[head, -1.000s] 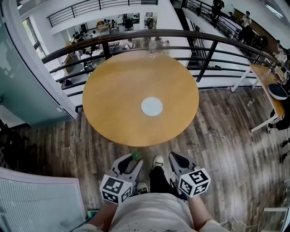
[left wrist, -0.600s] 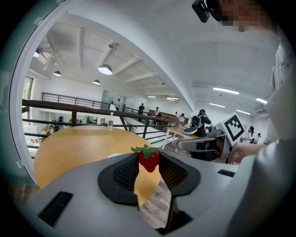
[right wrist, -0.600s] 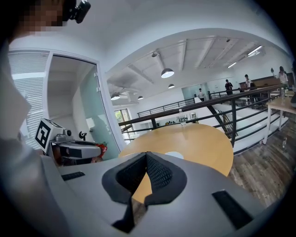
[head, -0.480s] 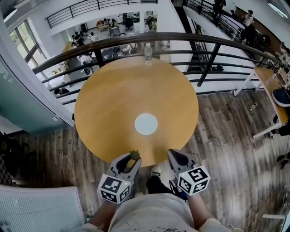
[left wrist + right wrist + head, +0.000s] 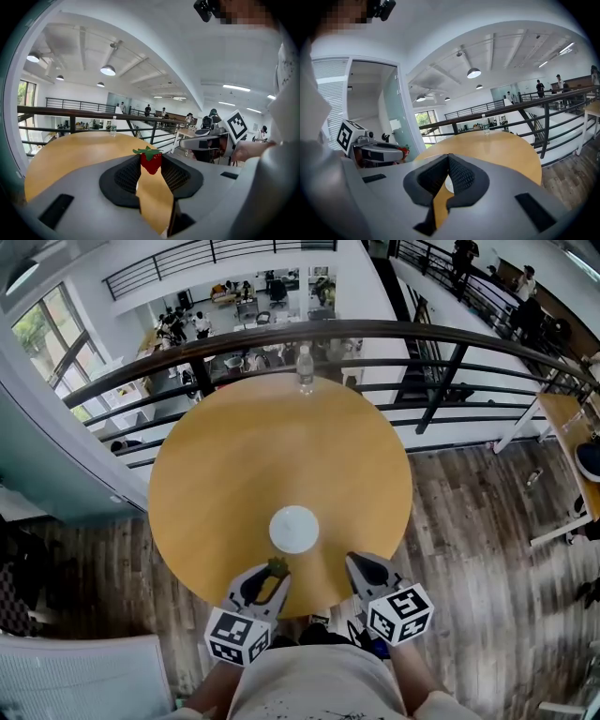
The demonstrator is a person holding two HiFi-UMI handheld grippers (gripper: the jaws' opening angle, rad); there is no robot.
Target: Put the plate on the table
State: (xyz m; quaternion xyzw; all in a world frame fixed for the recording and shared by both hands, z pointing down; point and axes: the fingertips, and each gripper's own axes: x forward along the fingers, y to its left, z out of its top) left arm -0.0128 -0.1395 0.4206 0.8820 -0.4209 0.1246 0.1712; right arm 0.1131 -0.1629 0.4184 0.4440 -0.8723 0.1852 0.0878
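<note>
As the person stepped up to the round bench [image 5: 225, 456], both grippers came forward over its near edge, closing on the white plate [image 5: 294, 529], which already lay on the wood just ahead, so the placing looked done. The left gripper [image 5: 273, 575] had its fingers clamped on a strawberry [image 5: 151, 161]; the right gripper [image 5: 356, 562] had its fingers together, empty. One plate, one strawberry, one water bottle [image 5: 304, 371], two grippers

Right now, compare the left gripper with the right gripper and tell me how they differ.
The left gripper clamps a red strawberry at its jaw tips; the right gripper holds nothing. The left gripper's jaws stand apart around the strawberry; the right gripper's jaws meet at their tips. Both reach over the table's near edge, the white plate just ahead.
</note>
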